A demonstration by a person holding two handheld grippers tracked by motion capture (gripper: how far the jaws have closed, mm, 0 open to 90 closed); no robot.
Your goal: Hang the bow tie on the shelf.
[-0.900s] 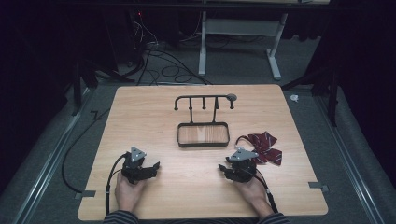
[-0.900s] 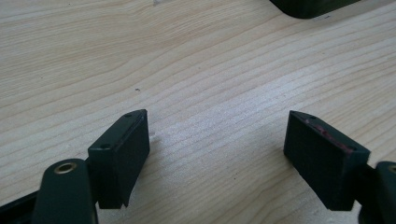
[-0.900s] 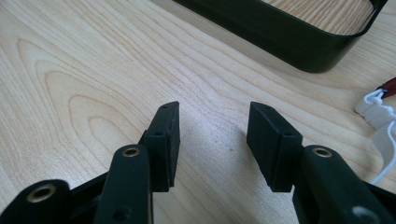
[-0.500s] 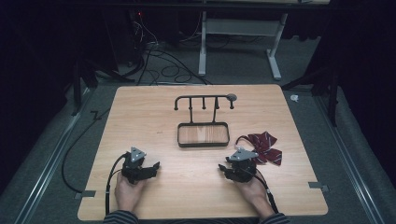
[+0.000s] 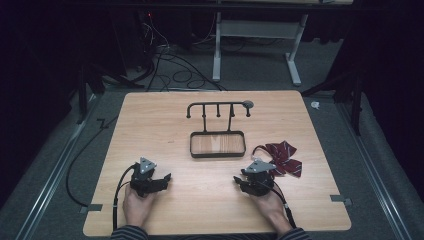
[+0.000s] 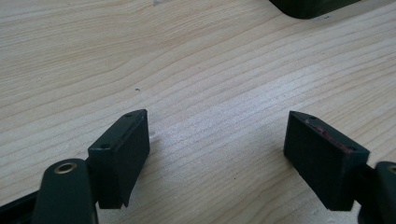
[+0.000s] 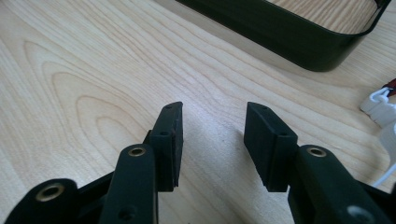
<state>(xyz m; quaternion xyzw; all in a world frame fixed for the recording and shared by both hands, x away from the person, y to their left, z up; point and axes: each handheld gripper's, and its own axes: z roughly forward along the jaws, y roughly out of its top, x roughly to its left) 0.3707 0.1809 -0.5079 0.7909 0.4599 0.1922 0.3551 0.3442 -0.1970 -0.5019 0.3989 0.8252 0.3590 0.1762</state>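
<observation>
A dark red striped bow tie [image 5: 283,157] lies flat on the wooden table [image 5: 160,125], just right of my right gripper [image 5: 246,183]. Its white clasp [image 7: 379,105] shows at the right edge of the right gripper view. A black stand has a hook bar [image 5: 218,105] above an oval tray [image 5: 218,156] and sits mid-table beyond both grippers. The tray's rim [image 7: 280,32] lies ahead of my right gripper [image 7: 214,112], which is open over bare wood. My left gripper [image 5: 159,181] rests near the front left. Its jaws stand wide apart, and the left gripper [image 6: 217,121] is open and holds nothing.
A corner of the tray [image 6: 313,5] shows at the top of the left gripper view. Cables [image 5: 165,60] and a desk frame [image 5: 260,45] sit on the dark floor beyond the table. A black cable [image 5: 87,150] trails off the table's left side.
</observation>
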